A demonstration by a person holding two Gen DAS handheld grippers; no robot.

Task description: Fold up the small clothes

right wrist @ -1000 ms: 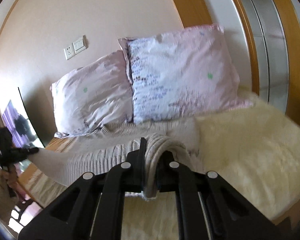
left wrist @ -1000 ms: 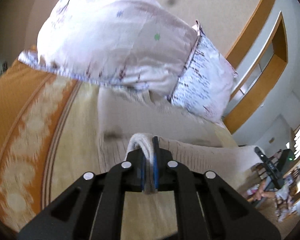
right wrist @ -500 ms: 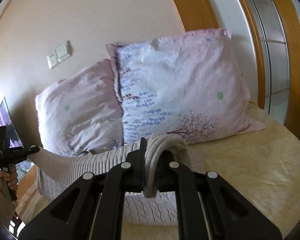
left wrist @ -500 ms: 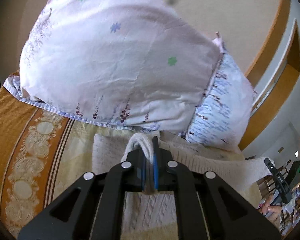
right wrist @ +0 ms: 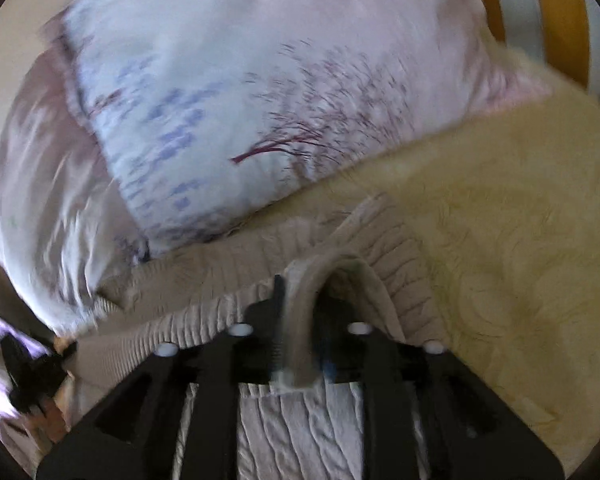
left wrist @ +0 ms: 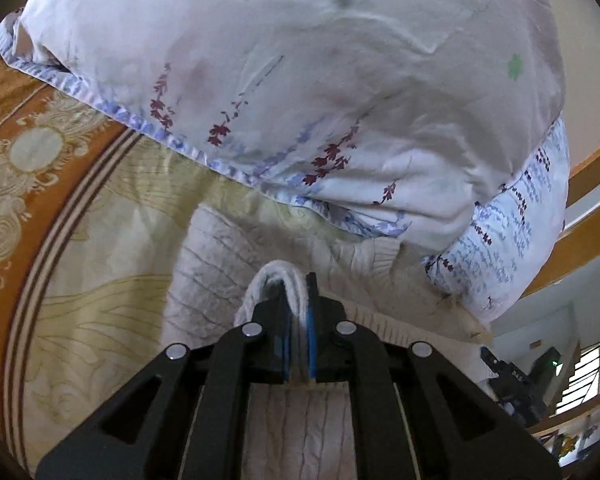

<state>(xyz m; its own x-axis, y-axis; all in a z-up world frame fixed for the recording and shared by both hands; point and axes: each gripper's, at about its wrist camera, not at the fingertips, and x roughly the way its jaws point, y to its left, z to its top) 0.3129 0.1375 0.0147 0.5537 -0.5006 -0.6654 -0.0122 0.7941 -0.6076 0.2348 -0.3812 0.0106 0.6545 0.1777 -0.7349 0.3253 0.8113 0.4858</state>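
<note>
Gripping one bunched edge each — both tools are clamped on the same cream knit.

Left gripper (left wrist: 298, 332): jaws closed on a rolled hem of the sweater (left wrist: 220, 264); a loop of knit arches up out of the blue pads. Tool tilted down toward the bed, low, nose near the pillows.

Right gripper (right wrist: 300, 332): jaws closed likewise on a thick fold of the sweater (right wrist: 308, 420); view blurred, so it is probably in motion. Pitched downward too, at about the same height as its partner, which shows at the far left edge of this view with knit stretched toward it.

Sweater: lies on the yellow cover (left wrist: 100, 240), far part flat and reaching up to the foot of the pillows, near part lifted by the two grips. Rib band visible at the right-hand corner.

Surroundings: white floral pillow (left wrist: 300, 80) directly ahead of the left tool, a second blue-printed pillow (right wrist: 240, 100) ahead of the right; orange patterned border (left wrist: 28, 148) at the left of the bed.

Step in hand, as judged: carrying the held edge forward over the body for a lengthwise fold.

Next move calls for: lowering both corners together, level and taut, onto the far edge just short of the pillows — then opening both tools without dragging the knit back.
</note>
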